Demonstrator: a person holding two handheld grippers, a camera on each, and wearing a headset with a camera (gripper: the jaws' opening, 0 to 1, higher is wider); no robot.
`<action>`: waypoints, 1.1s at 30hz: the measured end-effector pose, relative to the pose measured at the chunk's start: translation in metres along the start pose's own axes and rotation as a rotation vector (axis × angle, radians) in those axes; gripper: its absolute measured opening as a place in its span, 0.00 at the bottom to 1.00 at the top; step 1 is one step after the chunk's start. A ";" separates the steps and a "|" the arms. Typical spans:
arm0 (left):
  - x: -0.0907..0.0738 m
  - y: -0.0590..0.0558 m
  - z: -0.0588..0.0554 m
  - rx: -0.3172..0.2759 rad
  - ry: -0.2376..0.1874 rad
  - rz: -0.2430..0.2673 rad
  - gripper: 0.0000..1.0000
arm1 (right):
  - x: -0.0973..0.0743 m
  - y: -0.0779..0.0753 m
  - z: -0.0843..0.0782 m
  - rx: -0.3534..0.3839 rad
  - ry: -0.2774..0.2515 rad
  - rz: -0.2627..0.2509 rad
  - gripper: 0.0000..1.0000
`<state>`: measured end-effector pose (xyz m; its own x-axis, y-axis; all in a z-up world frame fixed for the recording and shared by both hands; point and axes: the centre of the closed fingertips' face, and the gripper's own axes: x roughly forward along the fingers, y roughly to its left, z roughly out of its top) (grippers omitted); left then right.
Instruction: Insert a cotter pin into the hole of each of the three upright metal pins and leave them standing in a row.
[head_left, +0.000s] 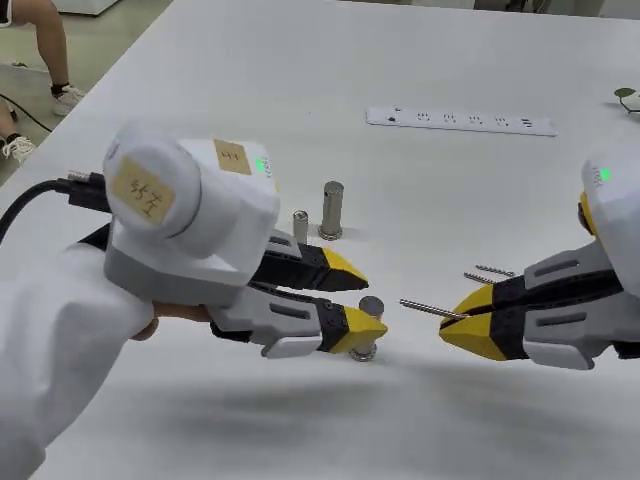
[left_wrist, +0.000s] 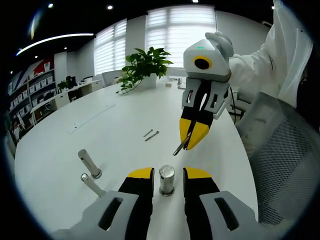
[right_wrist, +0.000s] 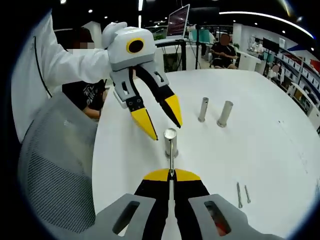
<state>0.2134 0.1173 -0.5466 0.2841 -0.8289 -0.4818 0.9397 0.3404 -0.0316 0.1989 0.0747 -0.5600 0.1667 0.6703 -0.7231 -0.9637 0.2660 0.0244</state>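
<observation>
1. Our left gripper (head_left: 365, 298) has its jaws parted, one on each side of the nearest upright metal pin (left_wrist: 167, 180) on the desk (head_left: 300, 80).
2. A cotter pin (head_left: 428, 308) points at it, its tip just short.
3. Our right gripper (head_left: 462, 322) is clamped on the cotter pin's rear.

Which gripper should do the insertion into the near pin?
Right. The right gripper is shut on a cotter pin aimed at the nearest metal pin; the left gripper is open, its fingers flanking that pin.
</observation>
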 end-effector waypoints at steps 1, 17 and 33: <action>0.000 0.001 0.000 -0.010 -0.003 0.004 0.18 | 0.001 0.001 0.000 -0.005 0.005 0.003 0.00; 0.000 0.003 -0.005 -0.001 0.004 -0.008 0.10 | 0.015 0.003 0.000 -0.064 0.057 0.012 0.00; 0.000 0.001 -0.007 0.012 0.026 -0.006 0.10 | 0.027 0.005 0.006 -0.162 0.060 0.015 0.00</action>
<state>0.2131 0.1205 -0.5528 0.2736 -0.8193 -0.5039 0.9436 0.3302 -0.0245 0.1997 0.0983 -0.5745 0.1440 0.6297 -0.7634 -0.9878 0.1382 -0.0723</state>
